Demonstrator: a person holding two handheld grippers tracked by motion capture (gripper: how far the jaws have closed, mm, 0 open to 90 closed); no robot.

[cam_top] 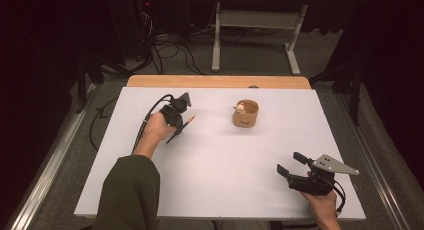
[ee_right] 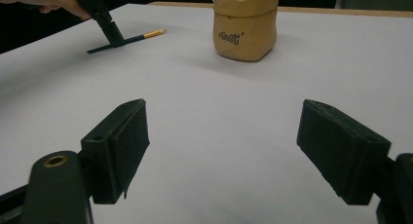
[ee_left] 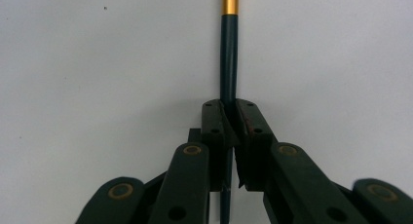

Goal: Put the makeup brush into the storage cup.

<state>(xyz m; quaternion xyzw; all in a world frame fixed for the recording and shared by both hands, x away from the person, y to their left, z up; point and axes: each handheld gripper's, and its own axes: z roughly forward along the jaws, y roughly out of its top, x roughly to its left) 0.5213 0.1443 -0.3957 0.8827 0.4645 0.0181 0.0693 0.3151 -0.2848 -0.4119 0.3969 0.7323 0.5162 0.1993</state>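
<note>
A dark green pencil (ee_left: pixel 229 53) with a gold band lies on the white table (cam_top: pixel 220 165), and my left gripper (ee_left: pixel 231 117) is shut on its shaft. In the high view that gripper (cam_top: pixel 179 124) points down at the table's left half, with the pencil (cam_top: pixel 190 120) poking out to its right. The right gripper view shows the pencil (ee_right: pixel 139 37) flat on the table under the left jaws. My right gripper (cam_top: pixel 291 164) rests open near the front right edge, its pads (ee_right: pixel 122 146) wide apart with nothing between them.
A small tan fabric pouch (cam_top: pixel 245 114) with printed lettering stands upright at the table's middle back, a pale object sticking out of its top. It appears again as the pouch (ee_right: pixel 245 25) in the right gripper view. Cables and a desk frame (cam_top: pixel 257 20) lie on the floor beyond.
</note>
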